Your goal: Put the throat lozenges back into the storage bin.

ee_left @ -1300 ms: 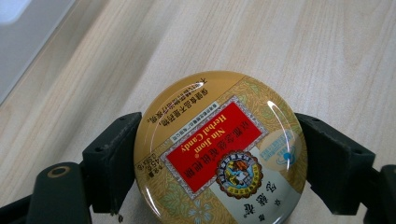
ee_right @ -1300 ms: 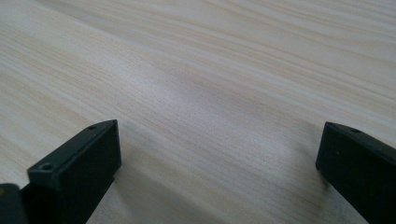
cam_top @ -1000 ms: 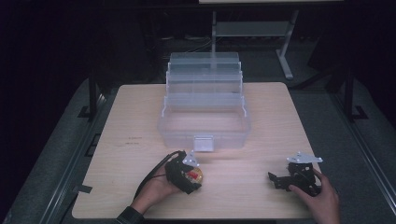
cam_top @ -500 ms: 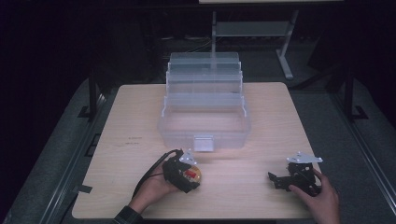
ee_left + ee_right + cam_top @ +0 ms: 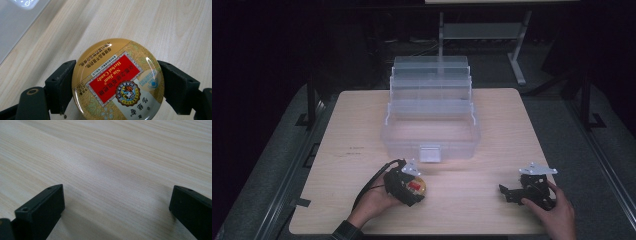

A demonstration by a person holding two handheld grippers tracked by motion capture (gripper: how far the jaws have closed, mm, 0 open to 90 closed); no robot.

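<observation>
Left claw (image 5: 117,82): clamped on herbal candy tin (image 5: 117,80), one jaw each side.
Tin: round, gold lid, red label, glossy; lies flat on table (image 5: 190,27).
Right claw (image 5: 117,202): jaws apart, nothing between.

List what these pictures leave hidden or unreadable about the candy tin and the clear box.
- Candy tin: lower edge cut off by the left gripper view's frame; sides covered by the left gripper jaws.
- Tin in high view: label too small to read.
- Clear box: contents unclear in high view, hazy walls.

Left tongs (image 5: 414,186) clamped shut; right tongs (image 5: 509,192) gape wide, resting low.
</observation>
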